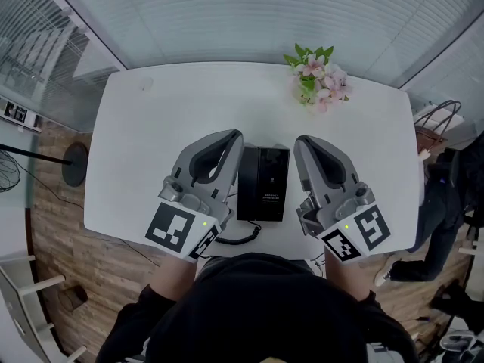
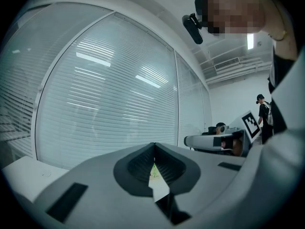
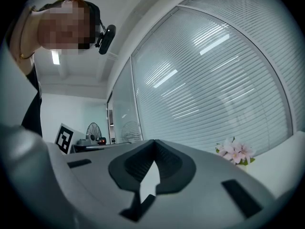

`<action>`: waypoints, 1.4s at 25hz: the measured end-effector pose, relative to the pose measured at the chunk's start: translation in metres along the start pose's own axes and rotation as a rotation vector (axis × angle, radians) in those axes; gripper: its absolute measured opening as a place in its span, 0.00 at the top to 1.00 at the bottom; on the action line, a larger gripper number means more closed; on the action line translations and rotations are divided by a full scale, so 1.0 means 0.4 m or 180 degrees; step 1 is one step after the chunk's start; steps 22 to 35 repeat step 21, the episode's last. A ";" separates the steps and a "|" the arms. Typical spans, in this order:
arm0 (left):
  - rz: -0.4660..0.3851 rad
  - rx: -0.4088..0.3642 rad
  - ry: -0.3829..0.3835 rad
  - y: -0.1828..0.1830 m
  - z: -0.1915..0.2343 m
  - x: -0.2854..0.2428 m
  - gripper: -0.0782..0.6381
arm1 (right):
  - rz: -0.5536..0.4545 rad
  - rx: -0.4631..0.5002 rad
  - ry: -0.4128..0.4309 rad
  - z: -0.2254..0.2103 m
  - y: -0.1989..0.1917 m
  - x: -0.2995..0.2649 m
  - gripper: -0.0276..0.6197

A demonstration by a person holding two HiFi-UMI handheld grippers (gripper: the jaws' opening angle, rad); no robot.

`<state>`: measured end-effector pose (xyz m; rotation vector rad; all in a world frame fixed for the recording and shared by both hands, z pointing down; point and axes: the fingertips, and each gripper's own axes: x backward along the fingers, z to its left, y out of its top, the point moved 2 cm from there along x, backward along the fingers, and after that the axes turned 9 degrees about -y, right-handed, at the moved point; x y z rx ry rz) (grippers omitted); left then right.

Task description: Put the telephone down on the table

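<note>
On white table (image 1: 151,119), black telephone (image 1: 263,182), pink flowers (image 1: 318,79) at far edge

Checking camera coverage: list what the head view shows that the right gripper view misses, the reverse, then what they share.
Head view only: the black telephone lying on the white table between the left tongs and right tongs, its coiled cord, the wooden floor. Right gripper view only: the right tongs' pads shut together, nothing between them, and the camera on the person's head. Both: the pink flowers, the slatted blinds, the left tongs' marker cube.
</note>
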<state>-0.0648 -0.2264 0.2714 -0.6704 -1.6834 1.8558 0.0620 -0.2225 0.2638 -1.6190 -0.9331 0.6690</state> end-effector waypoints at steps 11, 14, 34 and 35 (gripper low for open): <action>0.0004 -0.0012 0.0005 -0.001 -0.001 0.000 0.87 | -0.0011 0.0008 -0.0026 -0.002 0.003 0.003 0.95; -0.0005 -0.0016 -0.0003 0.000 -0.002 0.000 0.87 | -0.0021 0.0014 -0.0030 -0.003 0.005 0.005 0.95; -0.0005 -0.0021 -0.0022 0.000 -0.007 -0.003 0.87 | -0.0039 0.0028 -0.0017 -0.001 0.009 0.006 0.95; -0.0005 -0.0021 -0.0022 0.000 -0.007 -0.003 0.87 | -0.0039 0.0028 -0.0017 -0.001 0.009 0.006 0.95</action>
